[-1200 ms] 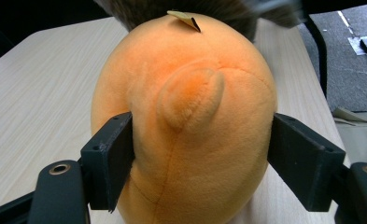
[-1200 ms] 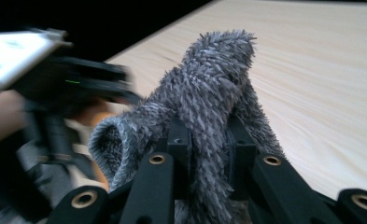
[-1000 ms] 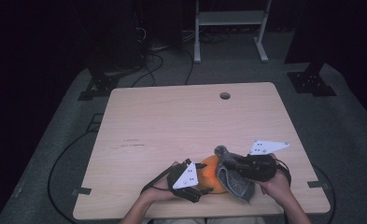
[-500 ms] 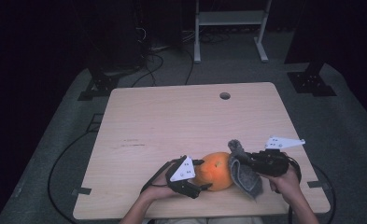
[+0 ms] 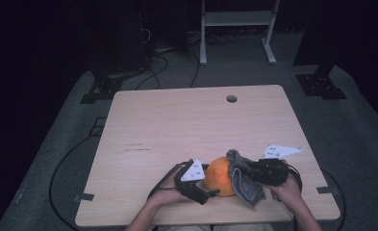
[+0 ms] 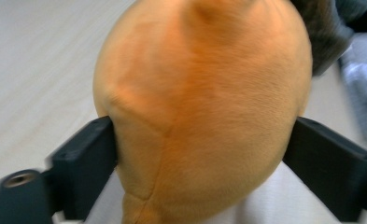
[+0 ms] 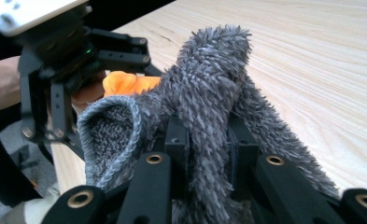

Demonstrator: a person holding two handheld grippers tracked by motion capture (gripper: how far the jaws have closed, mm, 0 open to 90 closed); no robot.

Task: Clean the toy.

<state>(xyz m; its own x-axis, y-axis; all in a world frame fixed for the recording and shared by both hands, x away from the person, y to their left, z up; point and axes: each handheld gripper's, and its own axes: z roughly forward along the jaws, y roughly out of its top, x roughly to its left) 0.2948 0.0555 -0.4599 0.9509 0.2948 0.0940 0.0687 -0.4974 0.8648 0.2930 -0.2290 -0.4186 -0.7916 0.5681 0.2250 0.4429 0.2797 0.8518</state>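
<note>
Orange plush (image 5: 220, 174): rounded, short-napped, seamed; sits near the front edge of the tabletop (image 5: 177, 120), right of centre. Left gripper (image 5: 207, 188): jaws either side of the plush and lately widening; in the left gripper view the one pad (image 6: 95, 154) is at its flank and the other (image 6: 321, 158) just beside it, so the hold looks slack, about released. Right gripper (image 5: 242, 174): jaws clenched on a grey cloth (image 5: 244, 180), a bunched fold pinched between them, the rest draped against the plush's right side. Handling, by judgement: plush light, soft, compressible, not fragile or slippery; grip across its widest middle, where the fill gives and the nap grips. Cloth limp and shaggy; take it by a gathered fold.
</note>
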